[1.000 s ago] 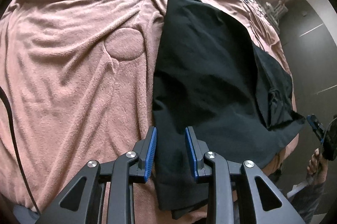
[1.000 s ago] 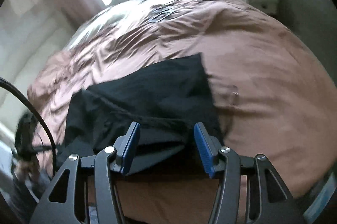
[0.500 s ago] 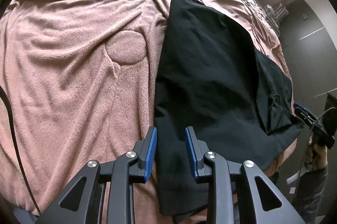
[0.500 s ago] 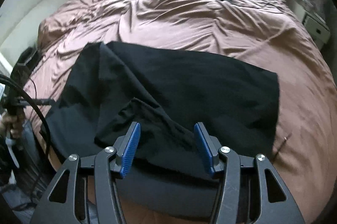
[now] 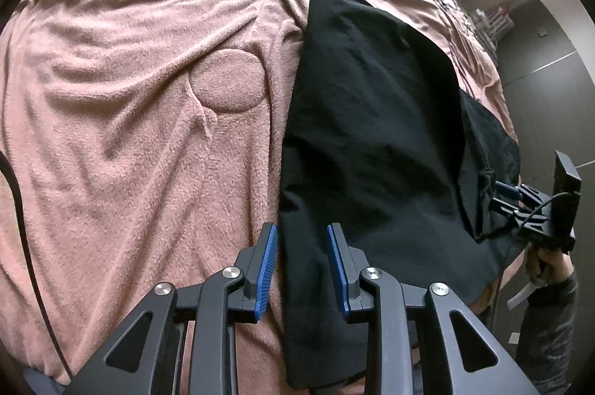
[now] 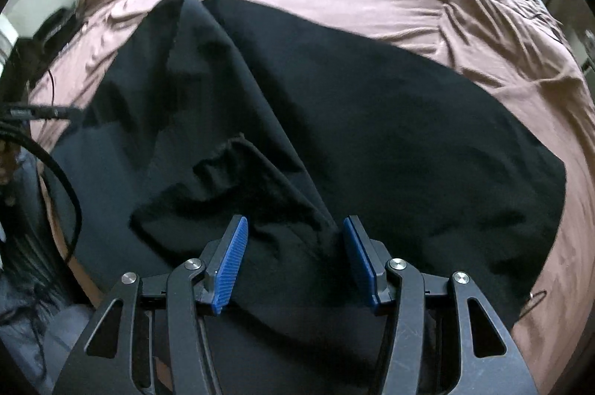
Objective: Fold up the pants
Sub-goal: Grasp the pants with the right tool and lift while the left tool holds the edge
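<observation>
- While the black fabric pants [image 5: 372, 142] lie half-folded on the pink fleece bed cover [image 5: 130, 120], both claws stand released.
- Left claw [image 5: 302, 268] straddles the edge; snagging the cover is likely.
- Right claw [image 6: 293, 257] may pinch one layer only.

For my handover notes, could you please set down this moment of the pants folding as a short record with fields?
surface: pink fleece blanket on a bed
garment: black pants, lying partly folded, one flap rumpled
left gripper: open, over the pants' near edge
right gripper: open, over the rumpled flap
hand: holds the right gripper
cable: black, across the blanket
</observation>
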A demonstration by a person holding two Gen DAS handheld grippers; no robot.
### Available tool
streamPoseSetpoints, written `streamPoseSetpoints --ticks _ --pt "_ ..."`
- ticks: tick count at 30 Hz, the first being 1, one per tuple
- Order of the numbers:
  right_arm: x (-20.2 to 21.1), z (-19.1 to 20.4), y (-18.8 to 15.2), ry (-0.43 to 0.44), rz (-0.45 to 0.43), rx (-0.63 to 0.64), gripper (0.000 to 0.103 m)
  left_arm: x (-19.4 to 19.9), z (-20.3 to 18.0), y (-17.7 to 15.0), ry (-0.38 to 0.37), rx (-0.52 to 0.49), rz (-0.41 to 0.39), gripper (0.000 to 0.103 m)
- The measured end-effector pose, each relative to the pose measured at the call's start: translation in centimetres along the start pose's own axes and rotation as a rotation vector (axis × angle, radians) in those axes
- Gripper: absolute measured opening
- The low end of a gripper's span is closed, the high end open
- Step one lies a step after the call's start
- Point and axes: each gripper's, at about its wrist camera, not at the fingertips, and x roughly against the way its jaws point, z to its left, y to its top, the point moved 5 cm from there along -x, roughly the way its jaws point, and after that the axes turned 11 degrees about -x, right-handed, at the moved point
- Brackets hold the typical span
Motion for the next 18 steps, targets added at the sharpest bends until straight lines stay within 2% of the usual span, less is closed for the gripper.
streamPoseSetpoints --ticks 2,4,5,6,12,18 --pt "-0.2 0.1 0.4 0.004 -0.002 0.013 0.051 -0.1 0.1 0.0 0.002 0.002 0.0 0.03" --pt "-0.1 0.3 0.4 0.006 -0.006 0.029 0.034 -0.1 0.1 -0.1 0.001 0.004 -0.001 0.03" --pt "0.0 0.3 0.4 0.001 -0.01 0.043 0.018 -0.1 0.1 -0.1 0.001 0.004 0.0 0.03" --pt "0.1 0.3 0.3 -0.001 -0.014 0.047 0.007 -0.1 0.0 -0.1 0.002 0.003 0.0 0.03" --pt "2.7 0.4 -0.3 0.05 -0.084 0.053 0.001 -0.1 -0.1 0.0 0.0 -0.001 -0.005 0.03" --pt "4.9 -1.0 -0.6 0.001 -0.151 0.028 0.001 -0.2 -0.1 -0.1 0.004 -0.002 -0.002 0.03"
